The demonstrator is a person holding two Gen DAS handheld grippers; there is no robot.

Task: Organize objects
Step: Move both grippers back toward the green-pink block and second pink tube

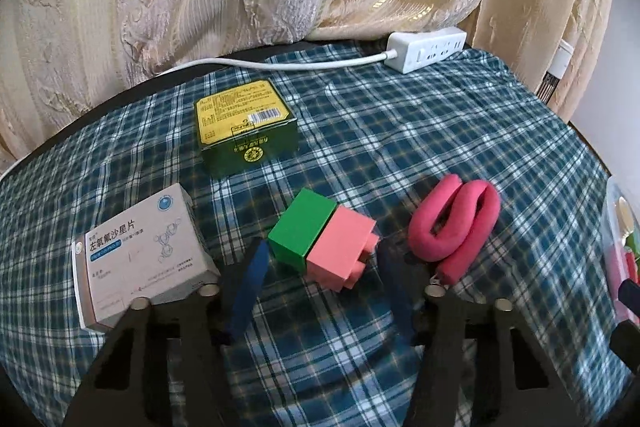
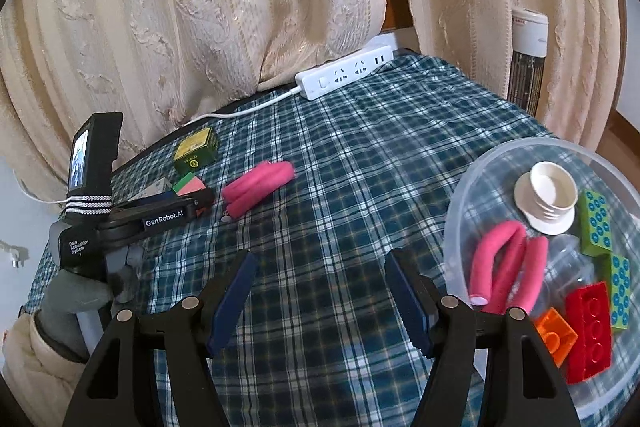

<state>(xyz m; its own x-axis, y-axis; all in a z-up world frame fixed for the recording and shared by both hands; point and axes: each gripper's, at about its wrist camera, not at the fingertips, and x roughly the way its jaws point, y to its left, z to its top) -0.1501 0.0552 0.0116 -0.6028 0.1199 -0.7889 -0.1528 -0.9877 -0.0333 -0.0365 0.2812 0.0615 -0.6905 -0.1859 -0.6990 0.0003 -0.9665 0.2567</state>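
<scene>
A block, half green and half pink (image 1: 320,243), lies on the plaid cloth (image 1: 400,131). My left gripper (image 1: 322,251) is open, and its blue pads flank the block's near end; I cannot tell whether they touch it. A white medicine box (image 1: 140,255) sits to the left, a green and yellow box (image 1: 248,131) behind, and a pink foam curler (image 1: 452,223) to the right. In the right wrist view my right gripper (image 2: 322,259) is open over bare cloth, left of a clear plastic bowl (image 2: 472,187). The left gripper (image 2: 200,201) shows there beside the block (image 2: 188,185).
The bowl holds a second pink curler (image 2: 504,267), a white cup (image 2: 548,199), and green (image 2: 596,223), red (image 2: 590,331) and orange (image 2: 556,335) bricks. A white power strip (image 2: 348,75) and its cable lie at the far edge under cream curtains. A gloved hand (image 2: 76,295) holds the left gripper.
</scene>
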